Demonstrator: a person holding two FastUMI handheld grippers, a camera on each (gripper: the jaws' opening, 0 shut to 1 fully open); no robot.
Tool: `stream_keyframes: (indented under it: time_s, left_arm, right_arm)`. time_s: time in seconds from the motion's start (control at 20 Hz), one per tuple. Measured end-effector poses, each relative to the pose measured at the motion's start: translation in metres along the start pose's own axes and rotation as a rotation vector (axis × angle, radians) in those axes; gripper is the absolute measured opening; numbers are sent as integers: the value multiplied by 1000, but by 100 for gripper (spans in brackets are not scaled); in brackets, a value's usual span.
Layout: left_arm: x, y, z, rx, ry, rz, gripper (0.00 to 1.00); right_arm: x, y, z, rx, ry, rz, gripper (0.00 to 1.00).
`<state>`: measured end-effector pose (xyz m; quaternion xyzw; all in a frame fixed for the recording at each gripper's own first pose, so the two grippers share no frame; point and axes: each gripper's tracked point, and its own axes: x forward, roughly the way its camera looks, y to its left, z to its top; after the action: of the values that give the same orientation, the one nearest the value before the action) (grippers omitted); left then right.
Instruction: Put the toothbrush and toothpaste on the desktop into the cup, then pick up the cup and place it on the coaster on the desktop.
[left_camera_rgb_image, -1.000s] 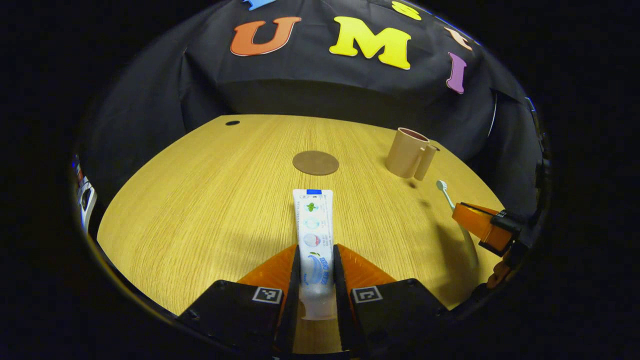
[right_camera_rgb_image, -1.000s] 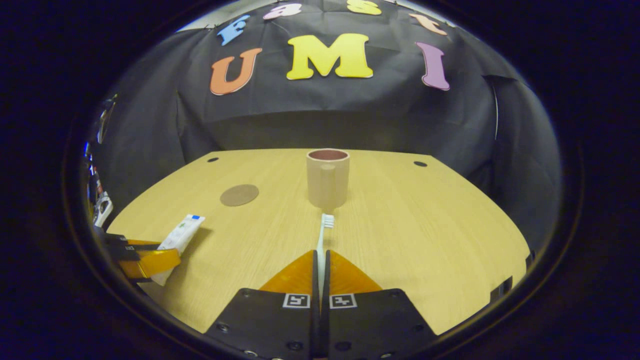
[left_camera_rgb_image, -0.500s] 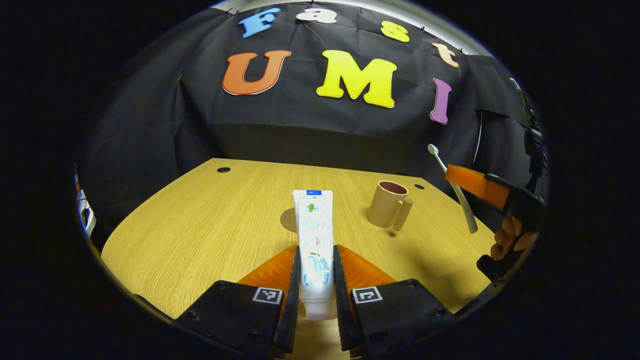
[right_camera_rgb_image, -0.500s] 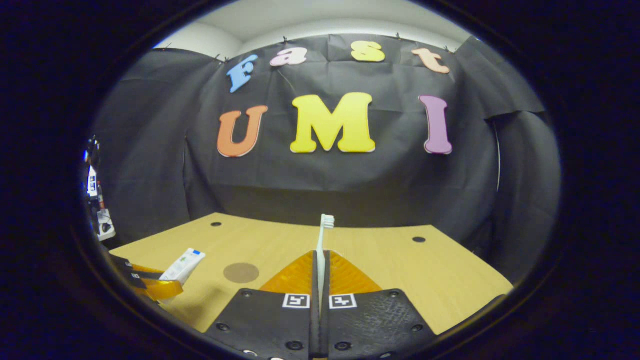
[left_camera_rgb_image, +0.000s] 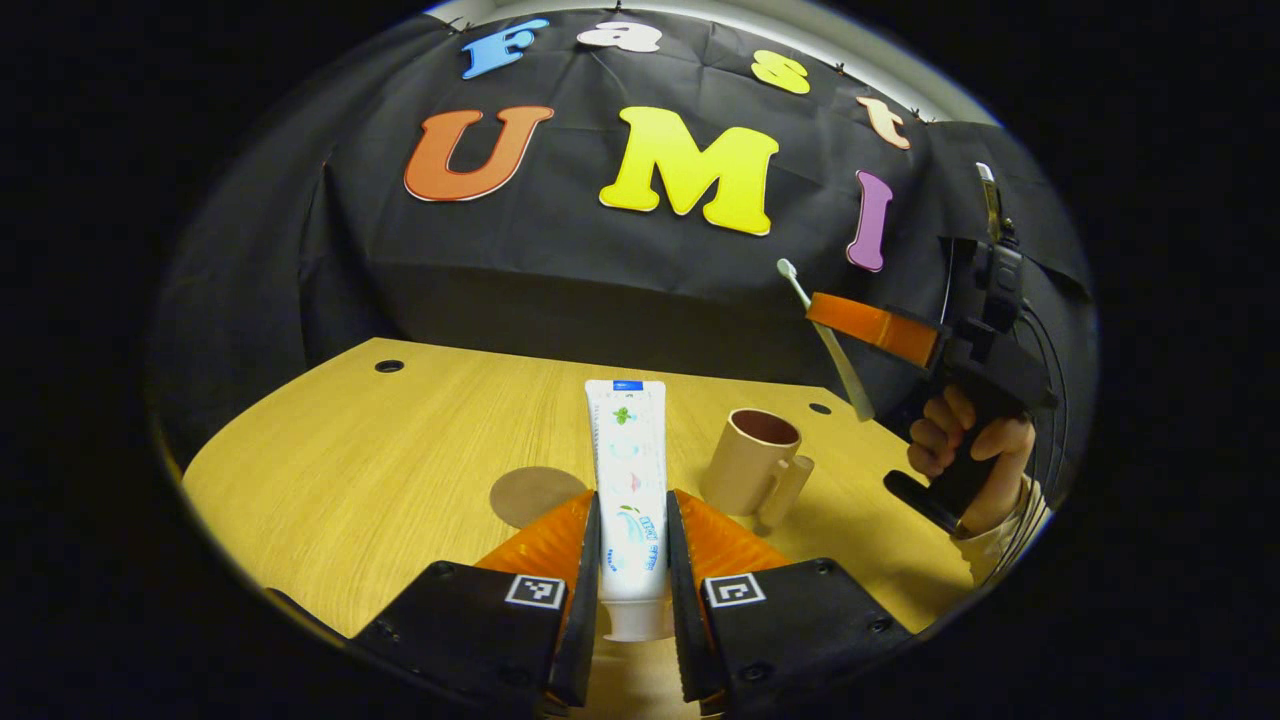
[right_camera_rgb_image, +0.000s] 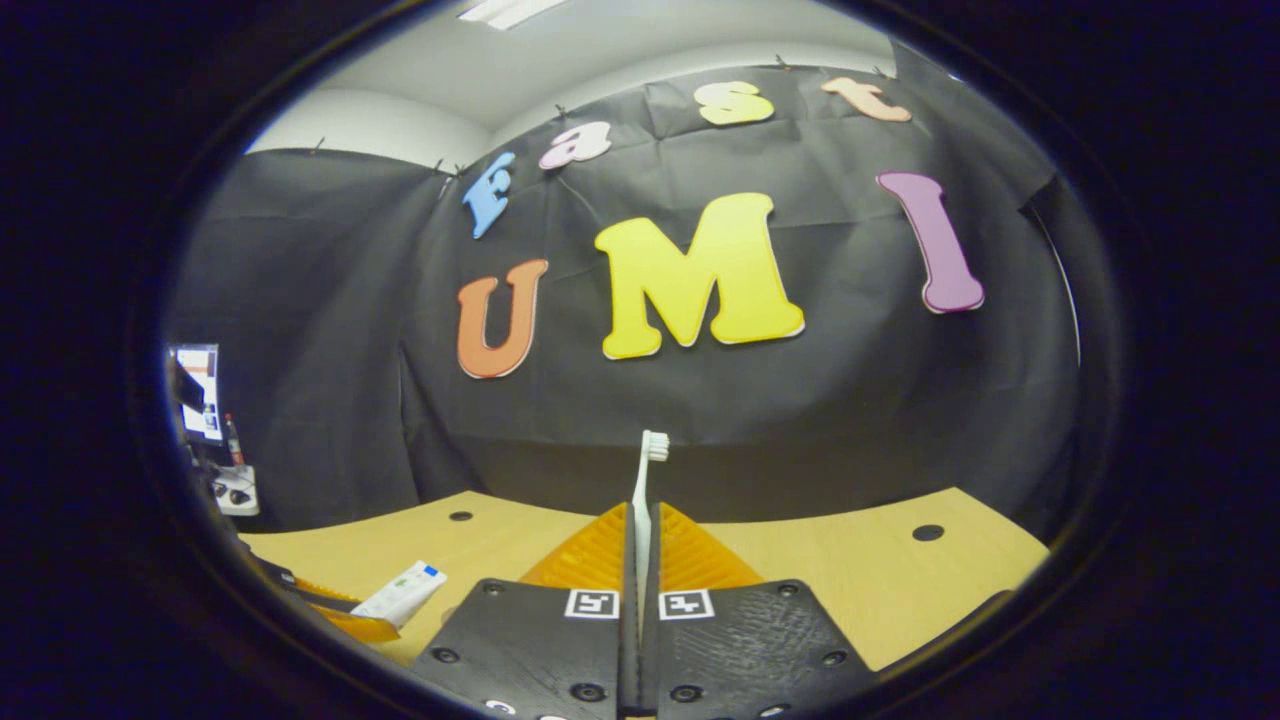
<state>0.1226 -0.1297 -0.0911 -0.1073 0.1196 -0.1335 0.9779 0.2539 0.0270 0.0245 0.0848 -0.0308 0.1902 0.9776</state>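
Both claws are clamped: left claw (left_camera_rgb_image: 632, 560) on the toothpaste (left_camera_rgb_image: 628, 470), right claw (right_camera_rgb_image: 640, 560) on the toothbrush (right_camera_rgb_image: 645, 500). In the left gripper view the cup (left_camera_rgb_image: 752, 470) stands on the tabletop (left_camera_rgb_image: 350, 450) at two o'clock, nearer the toothpaste, whose long axis points to twelve.

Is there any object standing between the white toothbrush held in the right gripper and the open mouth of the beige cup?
Nothing visible does. The white toothbrush is clamped in the right gripper, raised to the right of the beige cup, whose mouth is open and empty. The white toothpaste tube stays left of it.
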Motion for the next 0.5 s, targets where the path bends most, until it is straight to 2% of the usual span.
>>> stream_keyframes:
  time_s: [0.25, 0.5]
  left_arm:
    - [32, -19, -14, -97, -13, -85, 37]
    - [36, -7, -14, -104, -30, -69, 36]
  right_arm:
    - [32, 1, -17, -32, -1, 5, 0]
    - [42, 9, -26, -63, -2, 14, 0]
